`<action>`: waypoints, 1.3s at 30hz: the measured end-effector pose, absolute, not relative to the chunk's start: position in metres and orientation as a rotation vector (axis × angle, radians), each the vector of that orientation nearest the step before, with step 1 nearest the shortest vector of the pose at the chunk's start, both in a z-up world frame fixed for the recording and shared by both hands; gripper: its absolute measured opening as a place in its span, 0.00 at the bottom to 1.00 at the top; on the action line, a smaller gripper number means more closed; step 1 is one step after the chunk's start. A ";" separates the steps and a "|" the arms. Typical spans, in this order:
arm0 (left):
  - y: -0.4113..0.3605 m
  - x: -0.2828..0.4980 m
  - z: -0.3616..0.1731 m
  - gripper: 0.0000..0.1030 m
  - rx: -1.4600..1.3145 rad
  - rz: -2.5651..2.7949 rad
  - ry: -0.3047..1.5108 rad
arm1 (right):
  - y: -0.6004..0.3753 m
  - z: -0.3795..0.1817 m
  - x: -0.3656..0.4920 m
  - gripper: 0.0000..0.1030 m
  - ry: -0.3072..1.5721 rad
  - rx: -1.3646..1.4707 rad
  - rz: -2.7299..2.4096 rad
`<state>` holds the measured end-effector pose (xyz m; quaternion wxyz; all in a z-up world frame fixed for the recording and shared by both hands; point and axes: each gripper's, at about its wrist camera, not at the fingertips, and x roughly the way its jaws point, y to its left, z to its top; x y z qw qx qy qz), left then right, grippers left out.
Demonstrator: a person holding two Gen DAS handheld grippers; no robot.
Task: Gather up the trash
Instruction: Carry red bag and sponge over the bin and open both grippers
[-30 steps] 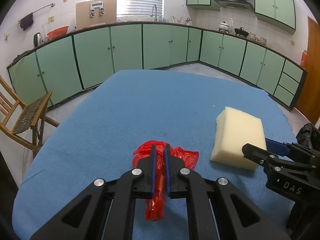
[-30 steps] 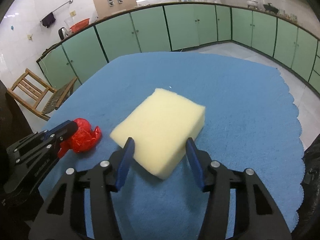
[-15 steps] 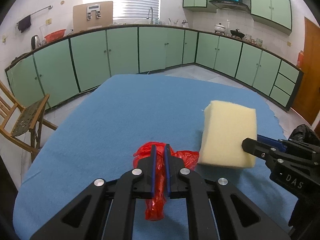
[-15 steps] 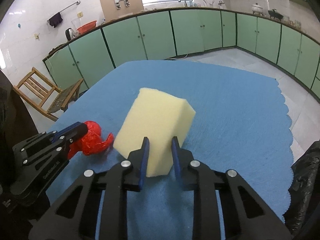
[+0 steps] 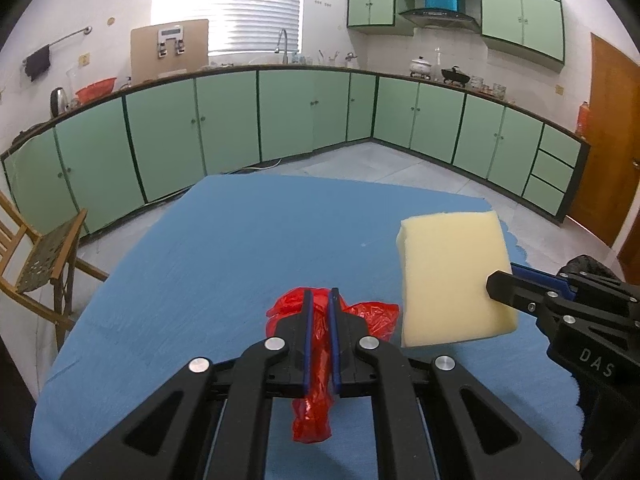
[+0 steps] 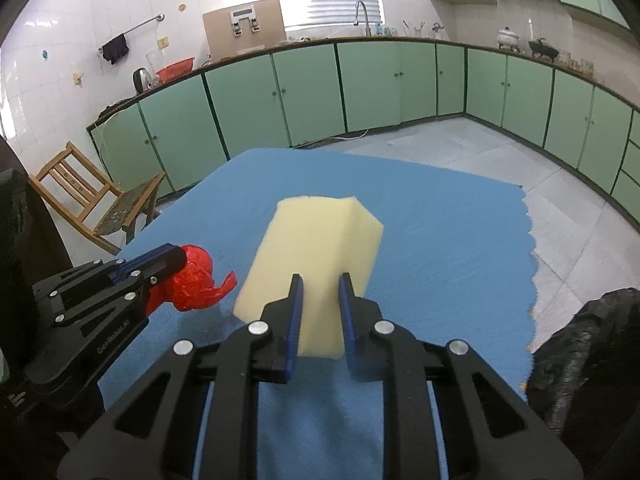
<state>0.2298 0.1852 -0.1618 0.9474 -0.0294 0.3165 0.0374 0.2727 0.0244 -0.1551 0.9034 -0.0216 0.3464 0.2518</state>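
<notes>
Right up close, the left gripper (image 5: 320,312) has its blue pads almost pressed together, and a crumpled red plastic bag (image 5: 316,364) is pinched between them. Some of the bag hangs down below the pads and some puffs out past the tips. It looks thin, very light and floppy, so I think it could slip out if the squeeze gets loose. A bunched-up part is the best place to hold it, because a single thin edge could tear or slide.

Next to it, the right gripper (image 6: 320,300) has just been closing its jaws, and now they pinch one end of a pale yellow foam block (image 6: 320,256). The block is held up off the blue tablecloth (image 5: 208,248) and sticks out past the tips. It looks soft, squashy and light, and the pads seem to dent it a little. Holding it at the end should work, but a grip nearer the middle would wobble less.

Low on the right, a black trash bag (image 6: 592,360) sits by the table edge. Far behind are green cabinets (image 5: 224,120)
</notes>
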 end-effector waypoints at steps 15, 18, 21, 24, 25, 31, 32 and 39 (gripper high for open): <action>0.136 0.234 -0.125 0.06 -0.034 -0.027 0.588 | -0.034 -0.116 0.251 0.16 0.625 -0.034 0.445; 0.122 0.236 -0.119 0.06 -0.029 -0.057 0.576 | -0.052 -0.106 0.245 0.16 0.602 -0.031 0.419; 0.109 0.236 -0.113 0.06 -0.030 -0.084 0.566 | -0.068 -0.096 0.239 0.16 0.579 -0.033 0.394; 0.090 0.236 -0.107 0.06 -0.027 -0.123 0.551 | -0.088 -0.089 0.232 0.16 0.558 -0.035 0.359; 0.085 0.236 -0.105 0.06 -0.025 -0.134 0.548 | -0.094 -0.087 0.229 0.16 0.553 -0.035 0.346; 0.042 0.236 -0.095 0.05 -0.010 -0.225 0.525 | -0.141 -0.080 0.215 0.16 0.532 -0.032 0.260; 0.036 0.236 -0.095 0.05 -0.009 -0.237 0.523 | -0.148 -0.079 0.213 0.16 0.529 -0.030 0.247; -0.023 0.235 -0.088 0.05 0.005 -0.353 0.504 | -0.206 -0.077 0.193 0.16 0.518 -0.019 0.140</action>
